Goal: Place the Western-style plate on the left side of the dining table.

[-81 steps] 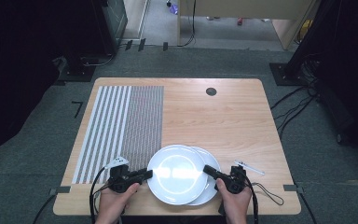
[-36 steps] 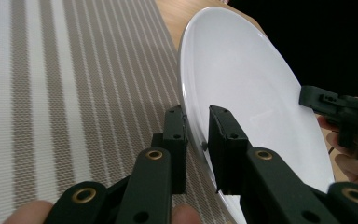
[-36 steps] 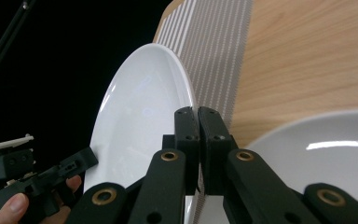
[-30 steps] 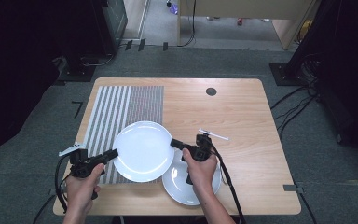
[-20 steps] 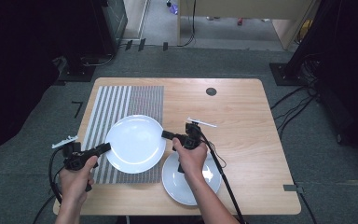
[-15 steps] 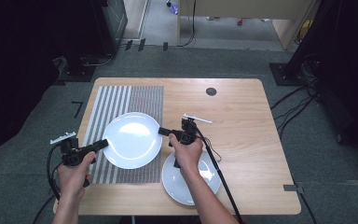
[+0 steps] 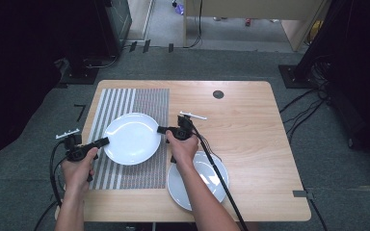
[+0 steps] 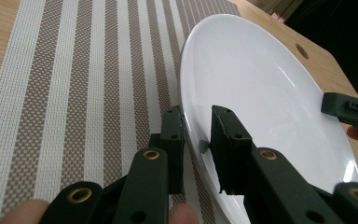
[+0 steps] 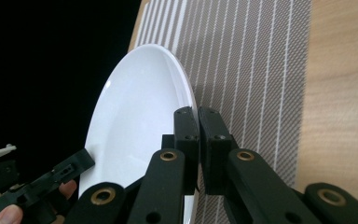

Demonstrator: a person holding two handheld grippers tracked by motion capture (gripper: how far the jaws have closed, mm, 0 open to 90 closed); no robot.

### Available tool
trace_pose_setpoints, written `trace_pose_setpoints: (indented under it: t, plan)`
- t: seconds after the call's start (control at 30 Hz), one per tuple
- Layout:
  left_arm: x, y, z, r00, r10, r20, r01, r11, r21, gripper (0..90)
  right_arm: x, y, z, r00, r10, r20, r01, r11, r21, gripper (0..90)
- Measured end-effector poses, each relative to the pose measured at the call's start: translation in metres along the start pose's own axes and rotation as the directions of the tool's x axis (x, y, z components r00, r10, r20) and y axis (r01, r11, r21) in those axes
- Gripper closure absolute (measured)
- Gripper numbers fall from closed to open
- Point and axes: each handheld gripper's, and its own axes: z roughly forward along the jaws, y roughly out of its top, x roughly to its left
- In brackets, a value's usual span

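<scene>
Table (image 7: 250, 125) evenly lit from overhead, surroundings v. dark. Soft sheen on white plate (image 8: 270, 88), faint shadow under rim. Gripper views: near jaws slightly soft, mild edge distortion; high view sharp.

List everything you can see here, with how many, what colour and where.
Plates: 2, white; one held by its rim over the placemat, one on the bare table near the front edge.
Placemat: 1, grey-and-white striped, left half of the table.
Table: 1, light wood, with a dark round hole near its far edge.
Left gripper: 1, black, shut on the held plate's left rim.
Right gripper: 1, black, shut on its right rim.
</scene>
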Motion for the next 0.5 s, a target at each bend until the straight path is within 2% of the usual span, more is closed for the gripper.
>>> trace_pose_setpoints:
  t: [0.07,0.13,0.33,0.43,0.5]
  plan:
    - [0.004,0.001,0.005,0.9999,-0.015,-0.001,0.015,0.9999,-0.004,76.5,-0.001,0.003,0.005,0.9999,0.009,0.013,-0.01,1.0,0.007,87.9]
    - [0.005,0.004,0.009,0.9998,-0.012,-0.015,0.012,0.9999,-0.002,76.5,-0.002,0.007,0.01,0.9996,0.015,0.025,-0.015,1.0,0.005,87.7]
    - [0.015,0.01,0.02,0.9987,-0.042,-0.031,0.041,0.999,-0.019,77.1,-0.001,0.013,0.027,0.9979,0.005,0.064,-0.005,1.0,-0.011,87.0]
    - [0.023,0.011,0.022,0.9956,-0.093,0.001,0.093,0.9951,-0.033,78.0,-0.002,0.017,0.034,0.9977,0.012,0.067,-0.01,1.0,-0.025,87.1]
    - [0.025,0.012,0.024,0.9943,-0.107,0.008,0.107,0.9932,-0.046,78.1,-0.004,0.021,0.038,0.9982,0.029,0.052,-0.028,0.999,-0.023,87.2]
